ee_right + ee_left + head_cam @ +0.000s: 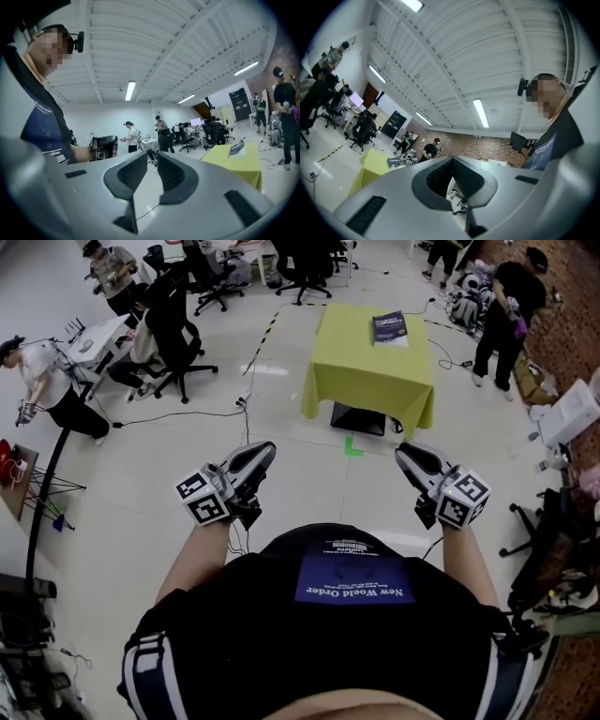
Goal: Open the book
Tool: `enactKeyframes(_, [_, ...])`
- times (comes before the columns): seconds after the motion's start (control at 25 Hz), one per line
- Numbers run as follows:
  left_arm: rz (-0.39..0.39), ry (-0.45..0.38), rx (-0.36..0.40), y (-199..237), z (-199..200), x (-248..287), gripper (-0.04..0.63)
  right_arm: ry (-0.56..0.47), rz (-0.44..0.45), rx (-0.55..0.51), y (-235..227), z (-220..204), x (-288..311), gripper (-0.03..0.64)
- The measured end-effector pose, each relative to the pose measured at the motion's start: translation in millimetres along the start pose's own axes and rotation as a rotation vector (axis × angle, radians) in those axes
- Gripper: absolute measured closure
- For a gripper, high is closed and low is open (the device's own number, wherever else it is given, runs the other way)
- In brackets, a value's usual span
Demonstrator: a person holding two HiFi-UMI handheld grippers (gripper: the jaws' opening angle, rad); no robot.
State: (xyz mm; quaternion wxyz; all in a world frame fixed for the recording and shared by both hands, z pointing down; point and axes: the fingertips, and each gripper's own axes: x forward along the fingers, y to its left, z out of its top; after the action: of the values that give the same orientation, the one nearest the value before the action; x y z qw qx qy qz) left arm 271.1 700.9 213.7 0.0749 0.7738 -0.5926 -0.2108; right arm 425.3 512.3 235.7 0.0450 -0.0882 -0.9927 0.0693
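Well ahead of both grippers, across a stretch of white floor [309, 474], the book [390, 328] lies closed and flat, dark cover up, on a yellow-green table [370, 381]. It sits on the far part of the top, more toward the right gripper's side than the left's, and neither tool is near it. The left gripper [266, 450] is held out in front of the person's chest, marker cube at its near end. Its jaws are pressed together, tips meeting with nothing between them. Its own view looks along them and up toward the ceiling, with table and book low and off to the left of the jaws. The right gripper [404, 452] is held at about the same height, well apart from the left one, and the two angle a little toward each other. Its jaws stand a small way apart, with a narrow gap between the ribbed pads [133, 171]. Only floor shows through that gap, and in its view table and book lie to the right of the jaws. Under the table, on the side facing the grippers, stands a black box [357, 418]. A green tape mark [352, 446] lies on the floor just short of it and shows between the two tools' tips in the head view. Off to the left gripper's side are black chairs [178, 334] and several people [42, 381]. More people stand on the right gripper's side, beyond the table.
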Motion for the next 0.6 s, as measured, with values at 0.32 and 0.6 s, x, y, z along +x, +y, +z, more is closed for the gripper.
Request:
enactKeyframes(0.32, [-0.01, 0.02, -0.068, 78.9, -3.2, 57.3, 0.598, -0.004, -0.046, 0.011, -81.4, -2.0, 41.4, 0.629])
enactKeyframes(0.6, [-0.145, 0.016, -0.072, 191.7, 38.8, 114.1, 0.598, -0.025, -0.142, -0.034, -158.9, 42.0, 117.3, 0.629])
